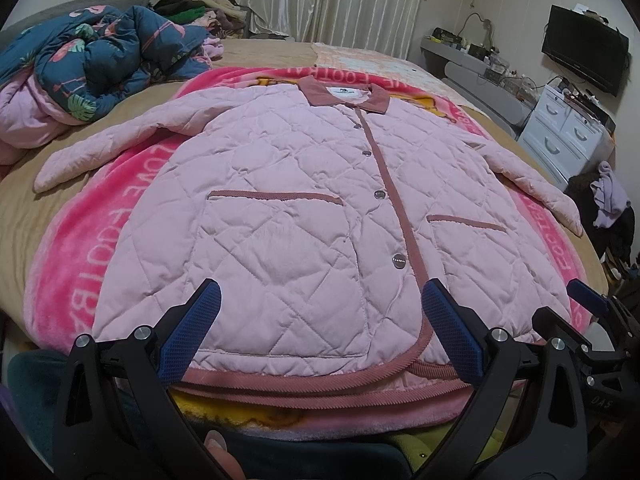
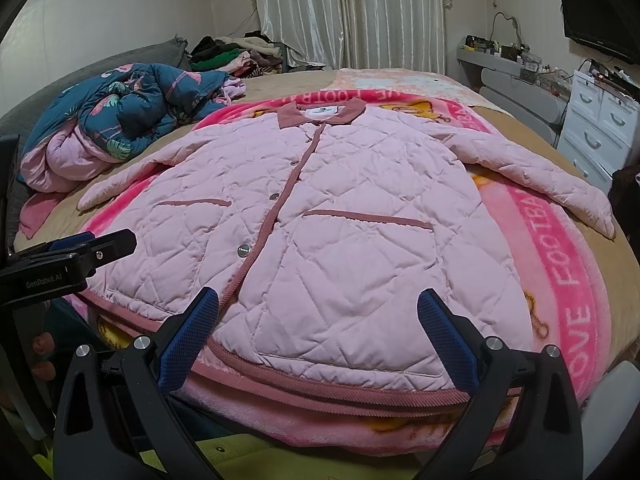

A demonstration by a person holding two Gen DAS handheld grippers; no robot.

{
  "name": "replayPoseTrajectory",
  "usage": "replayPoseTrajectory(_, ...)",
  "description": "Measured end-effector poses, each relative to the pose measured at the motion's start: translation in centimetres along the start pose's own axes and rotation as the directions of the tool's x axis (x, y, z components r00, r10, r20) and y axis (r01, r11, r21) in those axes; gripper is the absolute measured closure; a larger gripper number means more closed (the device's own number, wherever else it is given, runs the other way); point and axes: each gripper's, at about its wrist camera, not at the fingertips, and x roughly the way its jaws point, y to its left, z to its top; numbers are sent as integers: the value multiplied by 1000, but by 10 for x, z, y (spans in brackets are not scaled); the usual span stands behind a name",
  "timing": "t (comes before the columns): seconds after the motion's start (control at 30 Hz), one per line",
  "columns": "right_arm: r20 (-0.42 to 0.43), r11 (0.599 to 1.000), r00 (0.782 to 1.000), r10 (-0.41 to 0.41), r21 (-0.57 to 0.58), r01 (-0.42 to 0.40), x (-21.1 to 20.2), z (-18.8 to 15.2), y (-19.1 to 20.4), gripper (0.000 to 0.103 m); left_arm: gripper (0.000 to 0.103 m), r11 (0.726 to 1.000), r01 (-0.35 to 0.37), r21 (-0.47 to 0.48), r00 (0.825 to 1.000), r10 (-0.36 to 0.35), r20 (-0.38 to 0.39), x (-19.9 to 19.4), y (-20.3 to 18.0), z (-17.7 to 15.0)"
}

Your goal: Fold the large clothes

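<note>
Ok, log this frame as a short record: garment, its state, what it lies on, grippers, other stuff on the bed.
garment: pink quilted jacket
state: flat, front up, buttoned, sleeves spread, unfolded
under it: pink blanket on the bed
left gripper: open, at the hem, holding nothing
right gripper: open, at the hem, holding nothing
also on bed: blue duvet, clothes pile

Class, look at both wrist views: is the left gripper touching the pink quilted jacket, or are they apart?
Cannot tell. In the left wrist view the open left gripper overlaps the pink quilted jacket at its hem, but neither view shows contact or a gap plainly.
</note>
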Motion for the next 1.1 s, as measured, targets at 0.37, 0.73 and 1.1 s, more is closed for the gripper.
replayPoseTrajectory(0.37,-22,1000,1000,-12,18,12,19,20,-11,4,9,1000,-27,-10,1000,27,8,9,7,15)
replayPoseTrajectory(0.73,25,999,1000,-9,45,8,35,63,-28,4,9,999,-45,-15,999,45,28,19,6,53)
replayPoseTrajectory(1.1,12,993,1000,-3,115,2,63,95,-58,4,9,999,-34,4,999,34,22,43,-8,93)
